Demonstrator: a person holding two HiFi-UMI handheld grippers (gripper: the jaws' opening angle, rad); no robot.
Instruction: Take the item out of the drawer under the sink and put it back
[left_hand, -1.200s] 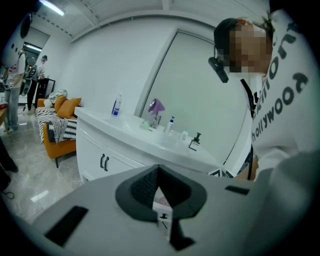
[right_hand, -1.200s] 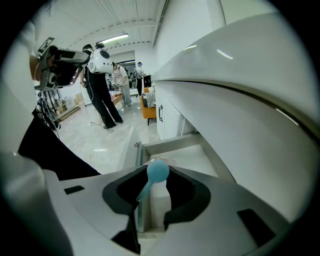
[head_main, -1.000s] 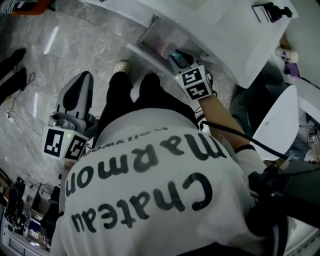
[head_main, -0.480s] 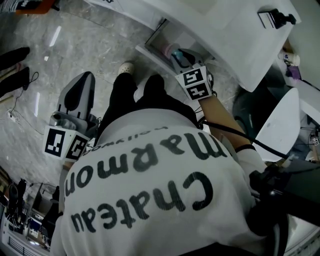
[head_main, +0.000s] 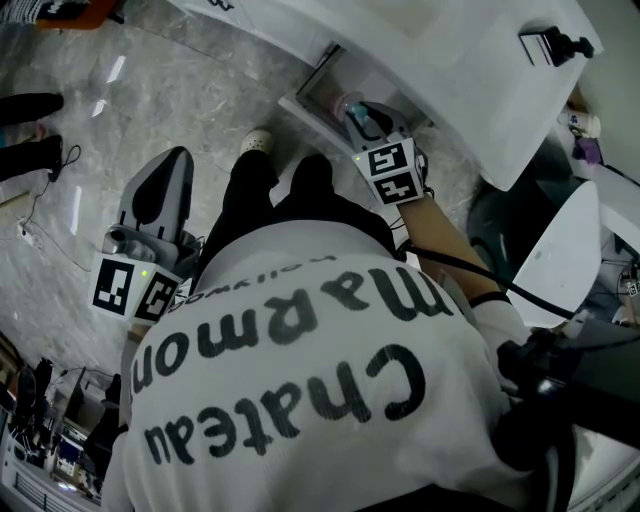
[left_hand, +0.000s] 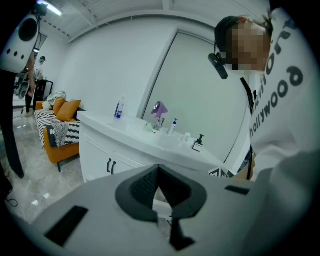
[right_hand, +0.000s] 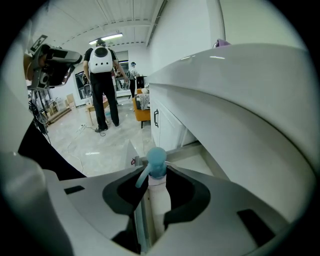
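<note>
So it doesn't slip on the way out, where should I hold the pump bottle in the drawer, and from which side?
Take the pump bottle by its straight white body, just below the blue pump head, coming from above through the open drawer. It stands upright, and the spout juts sideways. The right gripper is closed there.

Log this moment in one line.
right tool: shut on pump bottle | at open drawer | left tool: shut, empty

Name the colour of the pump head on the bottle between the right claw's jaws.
Light blue pump head on a white bottle; clearest in right gripper view.
</note>
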